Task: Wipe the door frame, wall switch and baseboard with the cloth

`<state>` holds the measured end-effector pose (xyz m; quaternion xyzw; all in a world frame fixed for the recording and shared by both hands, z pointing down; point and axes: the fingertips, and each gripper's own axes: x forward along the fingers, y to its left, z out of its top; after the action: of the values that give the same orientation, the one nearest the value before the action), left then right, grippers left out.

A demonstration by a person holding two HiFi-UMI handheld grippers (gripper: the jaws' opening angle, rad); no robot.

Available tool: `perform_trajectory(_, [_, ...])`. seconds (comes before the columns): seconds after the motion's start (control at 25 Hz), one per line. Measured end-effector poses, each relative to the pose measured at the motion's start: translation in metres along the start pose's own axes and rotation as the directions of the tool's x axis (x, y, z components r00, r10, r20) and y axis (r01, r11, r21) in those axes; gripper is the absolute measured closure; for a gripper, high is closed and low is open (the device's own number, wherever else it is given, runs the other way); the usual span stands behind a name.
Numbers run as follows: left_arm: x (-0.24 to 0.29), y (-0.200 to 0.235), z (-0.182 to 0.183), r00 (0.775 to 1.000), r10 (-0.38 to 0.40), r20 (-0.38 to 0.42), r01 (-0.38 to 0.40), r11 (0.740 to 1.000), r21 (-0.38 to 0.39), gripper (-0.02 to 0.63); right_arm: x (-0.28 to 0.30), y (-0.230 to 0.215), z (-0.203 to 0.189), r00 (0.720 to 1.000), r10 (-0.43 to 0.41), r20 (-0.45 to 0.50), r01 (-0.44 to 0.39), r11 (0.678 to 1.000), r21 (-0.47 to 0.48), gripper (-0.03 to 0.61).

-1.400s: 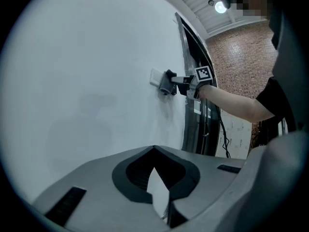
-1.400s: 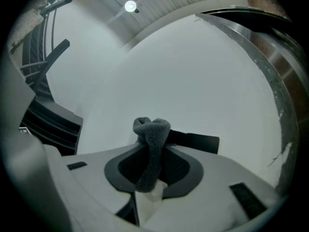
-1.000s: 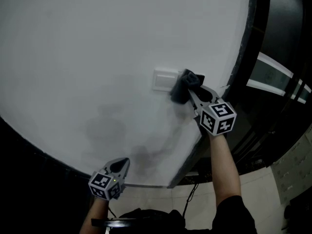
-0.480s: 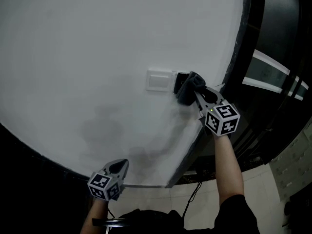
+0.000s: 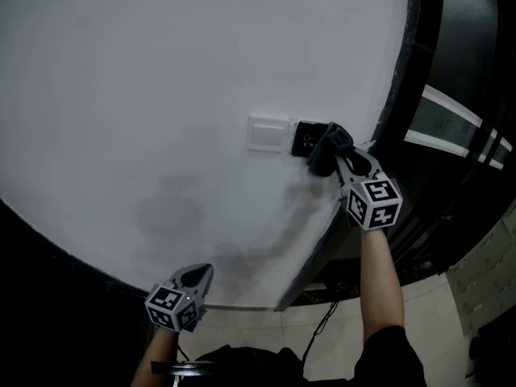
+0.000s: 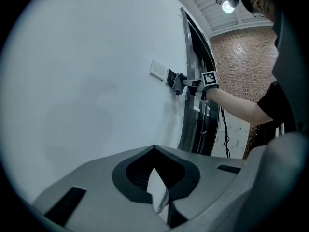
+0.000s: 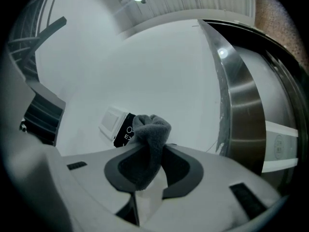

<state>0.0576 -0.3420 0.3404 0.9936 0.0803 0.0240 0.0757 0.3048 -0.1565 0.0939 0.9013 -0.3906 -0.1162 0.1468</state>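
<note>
While the person stands close against the white wall (image 5: 161,71), the right gripper (image 5: 337,161) is raised with its jaws clamped on a bunched dark grey cloth (image 5: 326,147). The cloth presses on the right edge of a small black switch plate (image 5: 305,138), which sits just beside a white wall switch (image 5: 268,133) on its left. From the right gripper view the cloth (image 7: 150,138) bulges out between the two jaws and covers part of the black plate (image 7: 123,133), with white print on the plate too small to read. To the right of the cloth, the dark door frame (image 5: 419,71) runs along the edge of the wall, near the cloth but apart from it. The left gripper (image 5: 201,273) hangs low, well apart from the switches, near the wall's lower edge. Its jaws are drawn together with nothing between them, and they point along the wall. The right forearm (image 5: 376,272) is bare up to a dark sleeve.
</note>
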Motion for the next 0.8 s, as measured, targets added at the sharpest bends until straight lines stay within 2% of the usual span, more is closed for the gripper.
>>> perform_trajectory(0.2, [-0.001, 0.004, -0.004, 1.000, 0.006, -0.011, -0.006, 1.000, -0.009, 0.612, -0.005, -0.006, -0.007, 0.999, -0.032, -0.005, 0.032, 0.999, 0.043, 0.492])
perform_trajectory(0.28, [-0.002, 0.004, -0.006, 1.000, 0.001, -0.012, -0.001, 1.000, -0.015, 0.612, -0.011, 0.013, 0.001, 0.999, 0.035, 0.005, -0.035, 0.998, 0.049, 0.494])
perform_trajectory(0.36, [0.000, 0.005, -0.008, 1.000, -0.005, -0.015, 0.005, 1.000, -0.020, 0.612, -0.014, 0.046, 0.019, 0.989, 0.143, 0.034, -0.144, 0.990, 0.006, 0.494])
perform_trajectory(0.56, [0.003, 0.001, -0.006, 1.000, -0.029, -0.011, 0.029, 0.999, -0.019, 0.612, 0.005, 0.139, 0.058, 0.918, 0.386, 0.096, -0.379, 0.922, -0.078, 0.494])
perform_trajectory(0.68, [-0.006, 0.002, -0.004, 1.000, -0.025, 0.003, 0.025, 0.999, -0.025, 0.612, 0.026, 0.181, 0.068, 0.898, 0.430, 0.089, -0.423, 0.902, -0.086, 0.494])
perform_trajectory(0.8, [-0.010, 0.005, 0.000, 1.000, -0.019, 0.022, 0.019, 1.000, -0.025, 0.612, 0.051, 0.201, 0.071, 0.901, 0.427, 0.073, -0.419, 0.902, -0.106, 0.494])
